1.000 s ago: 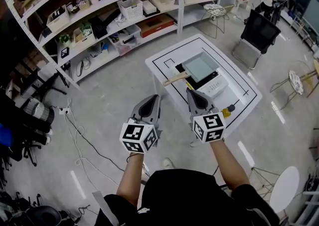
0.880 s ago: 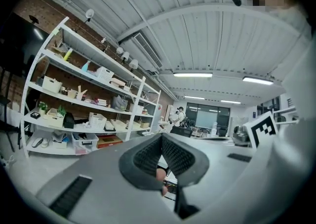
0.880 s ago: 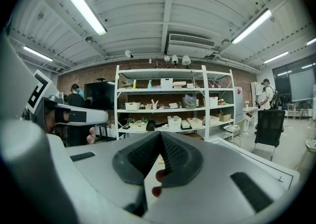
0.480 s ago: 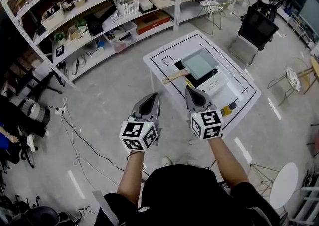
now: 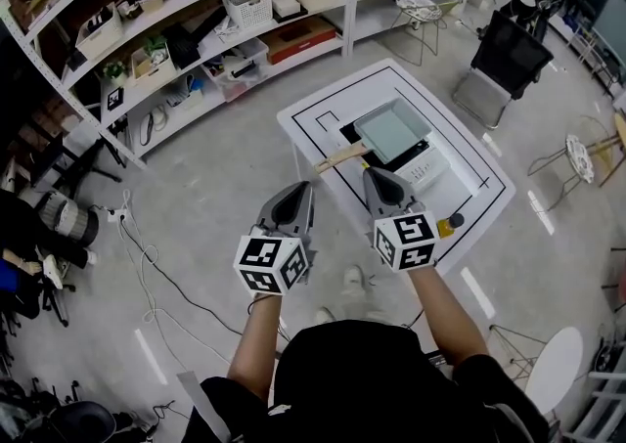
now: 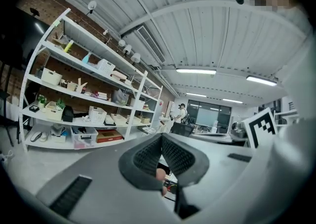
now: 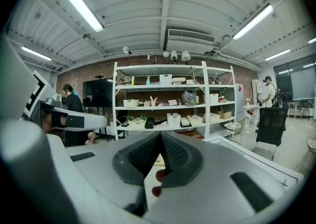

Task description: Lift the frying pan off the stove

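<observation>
The left claw [image 5: 298,193] and right claw [image 5: 378,180] are both pressed together, empty, short of the worktop [image 5: 476,187]. The frying pan [image 5: 391,130] sits on the stove [image 5: 426,167], handle [image 5: 337,158] toward them. Open one claw wide first, then grip the handle squarely.

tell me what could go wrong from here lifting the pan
1. The left gripper and right gripper are both shut; arriving shut could knock the wooden handle and shove the frying pan across the stove.
2. The pan is wide on a thin handle, so it may tilt when lifted.
</observation>
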Demonstrator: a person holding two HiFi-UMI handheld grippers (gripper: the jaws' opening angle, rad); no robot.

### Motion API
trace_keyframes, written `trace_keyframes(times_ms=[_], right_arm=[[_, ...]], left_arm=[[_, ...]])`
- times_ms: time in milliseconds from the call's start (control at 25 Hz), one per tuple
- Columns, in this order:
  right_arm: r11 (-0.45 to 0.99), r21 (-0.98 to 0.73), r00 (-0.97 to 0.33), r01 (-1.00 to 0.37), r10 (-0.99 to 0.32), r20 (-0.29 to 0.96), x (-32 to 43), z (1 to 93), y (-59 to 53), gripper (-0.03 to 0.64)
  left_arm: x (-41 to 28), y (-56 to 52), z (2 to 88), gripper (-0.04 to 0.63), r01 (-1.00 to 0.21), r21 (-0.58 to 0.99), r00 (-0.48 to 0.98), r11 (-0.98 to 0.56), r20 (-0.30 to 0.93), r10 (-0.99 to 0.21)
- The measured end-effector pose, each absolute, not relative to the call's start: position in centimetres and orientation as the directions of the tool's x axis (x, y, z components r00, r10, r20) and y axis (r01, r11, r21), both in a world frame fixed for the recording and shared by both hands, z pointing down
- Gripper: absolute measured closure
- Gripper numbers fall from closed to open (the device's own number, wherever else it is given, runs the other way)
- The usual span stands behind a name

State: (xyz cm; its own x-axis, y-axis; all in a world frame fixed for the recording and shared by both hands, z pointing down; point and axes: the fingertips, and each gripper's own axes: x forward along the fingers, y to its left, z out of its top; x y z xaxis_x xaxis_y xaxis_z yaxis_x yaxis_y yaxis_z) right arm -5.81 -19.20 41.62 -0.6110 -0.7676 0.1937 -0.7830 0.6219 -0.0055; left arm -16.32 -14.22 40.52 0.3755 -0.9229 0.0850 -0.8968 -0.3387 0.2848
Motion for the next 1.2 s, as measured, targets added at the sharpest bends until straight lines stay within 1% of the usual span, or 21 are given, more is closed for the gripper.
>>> trace_keyframes(times_ms=[360, 720, 1200], right_arm=[[0.627, -0.009, -0.618, -0.779, -0.764, 0.186, -5.5, 41.5, -24.9, 0.620], [0.618, -0.030, -0.609, -0.786, -0.765, 0.209, -4.8, 42.4, -29.7, 0.620], [0.609, -0.072, -0.605, -0.790, -0.755, 0.254, -3.8, 44.6, -34.3, 0.620]], left_arm=[[-15.8, -19.7, 41.3, 0.584, -0.900, 0.278, 0.377, -0.335, 0.112, -0.919], [-15.4, -24.6, 43.0, 0.584, -0.907, 0.266, 0.378, -0.325, 0.179, -0.908], [-13.7, -29.9, 46.8, 0.583, -0.892, 0.232, 0.447, -0.387, 0.345, -0.825]])
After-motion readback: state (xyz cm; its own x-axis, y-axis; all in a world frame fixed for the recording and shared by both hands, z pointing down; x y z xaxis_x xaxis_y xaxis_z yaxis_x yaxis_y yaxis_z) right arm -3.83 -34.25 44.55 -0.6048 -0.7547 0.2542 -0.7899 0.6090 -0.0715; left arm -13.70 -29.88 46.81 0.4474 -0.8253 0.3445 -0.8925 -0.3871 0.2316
